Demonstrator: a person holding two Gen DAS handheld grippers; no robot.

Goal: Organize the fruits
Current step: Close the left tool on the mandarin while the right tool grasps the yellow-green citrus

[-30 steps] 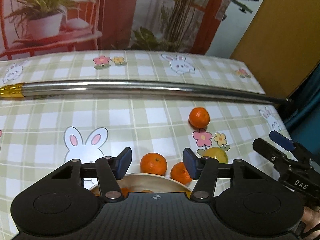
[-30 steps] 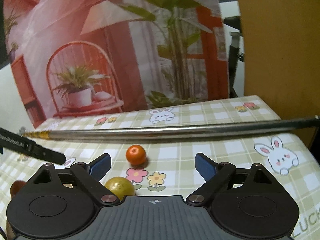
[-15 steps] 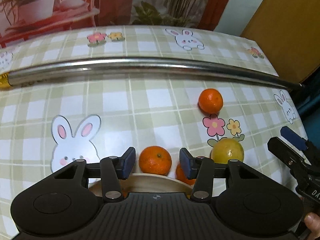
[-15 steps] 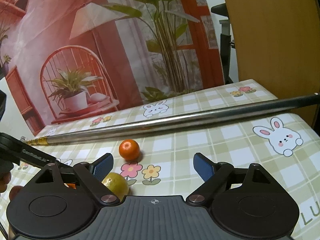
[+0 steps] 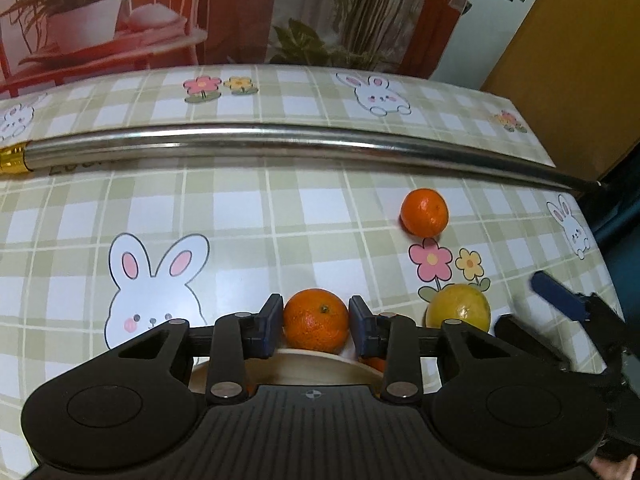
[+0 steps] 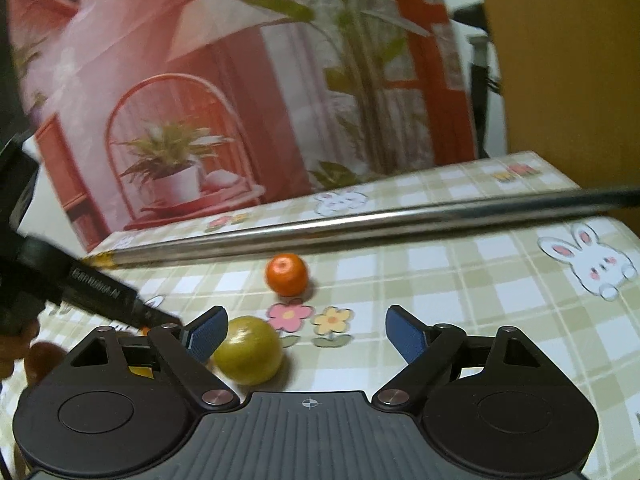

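Home-like staged table: bunny-print tablecloth (image 5: 248,216) (printed room backdrop (image 6: 208,92) behind)

My left claw camera looks steeply down, close over the table (image 5: 248,216); right looks shallower. Both share the steel pole (image 5: 280,140) (image 6: 360,220).

the left gripper (image 5: 316,322) is sitting at the lower centre of the left wrist view, pitched steeply downward, its jaws closing with the blue pads (image 5: 267,326) pressing on either side of an orange (image 5: 316,319). the right gripper (image 6: 306,334) is filling the bottom of the right wrist view, tilted gently downward, its jaws closing but standing wide, the pads gripping nothing. it is also showing at the right edge of the left wrist view.
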